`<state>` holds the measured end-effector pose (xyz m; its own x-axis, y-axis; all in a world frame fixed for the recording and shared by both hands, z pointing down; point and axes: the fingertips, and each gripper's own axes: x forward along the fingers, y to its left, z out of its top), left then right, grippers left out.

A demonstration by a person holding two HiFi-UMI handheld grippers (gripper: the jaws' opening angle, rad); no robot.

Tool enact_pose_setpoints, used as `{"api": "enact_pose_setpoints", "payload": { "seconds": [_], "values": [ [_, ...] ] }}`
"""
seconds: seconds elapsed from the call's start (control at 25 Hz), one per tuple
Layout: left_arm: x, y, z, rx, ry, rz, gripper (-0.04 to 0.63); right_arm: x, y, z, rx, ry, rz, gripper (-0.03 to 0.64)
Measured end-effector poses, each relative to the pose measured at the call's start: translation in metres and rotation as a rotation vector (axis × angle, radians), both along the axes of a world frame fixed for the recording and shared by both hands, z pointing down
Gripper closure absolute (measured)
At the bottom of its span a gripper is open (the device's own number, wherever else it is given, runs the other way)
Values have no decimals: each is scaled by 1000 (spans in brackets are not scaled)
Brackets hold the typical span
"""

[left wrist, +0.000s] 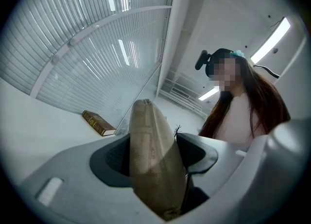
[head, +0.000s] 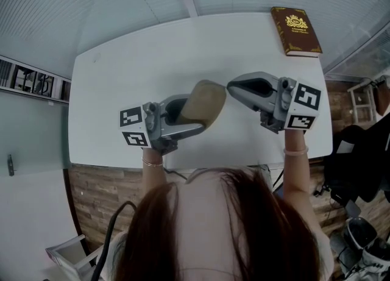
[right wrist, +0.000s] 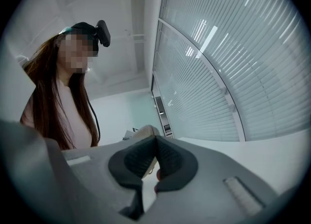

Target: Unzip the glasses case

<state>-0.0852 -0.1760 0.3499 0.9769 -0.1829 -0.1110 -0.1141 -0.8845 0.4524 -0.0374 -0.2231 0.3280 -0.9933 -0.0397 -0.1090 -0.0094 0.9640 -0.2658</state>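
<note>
A tan fabric glasses case (head: 206, 104) is held up above the white table (head: 122, 91), with my left gripper (head: 190, 116) shut on its lower half. In the left gripper view the case (left wrist: 148, 169) stands edge-on between the two dark pads, filling my left gripper (left wrist: 154, 145). My right gripper (head: 230, 85) comes in from the right and its tip touches the case's upper end. In the right gripper view my right gripper (right wrist: 156, 144) has its pads pressed together, a small brownish tab (right wrist: 158, 174), seemingly the zipper pull, sits in the slit below, and the case (right wrist: 146, 131) shows just behind.
A brown hardcover book (head: 297, 30) lies at the table's far right corner, and this book (left wrist: 98, 123) also shows in the left gripper view. Window blinds (head: 91, 5) run behind the table. A white chair (head: 364, 98) and dark gear stand to the right of the table.
</note>
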Motion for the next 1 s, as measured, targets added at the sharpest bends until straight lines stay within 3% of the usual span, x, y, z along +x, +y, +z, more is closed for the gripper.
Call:
{"api": "enact_pose_setpoints", "payload": {
  "seconds": [0.64,1.0],
  "values": [
    [-8,-7,-8,-37,137,-12,307,-2,1,3,-14,-10,18,615],
    [-6,-19,-10,-51,184,-47,306,0,-7,5,14,-45,130,615]
  ]
}}
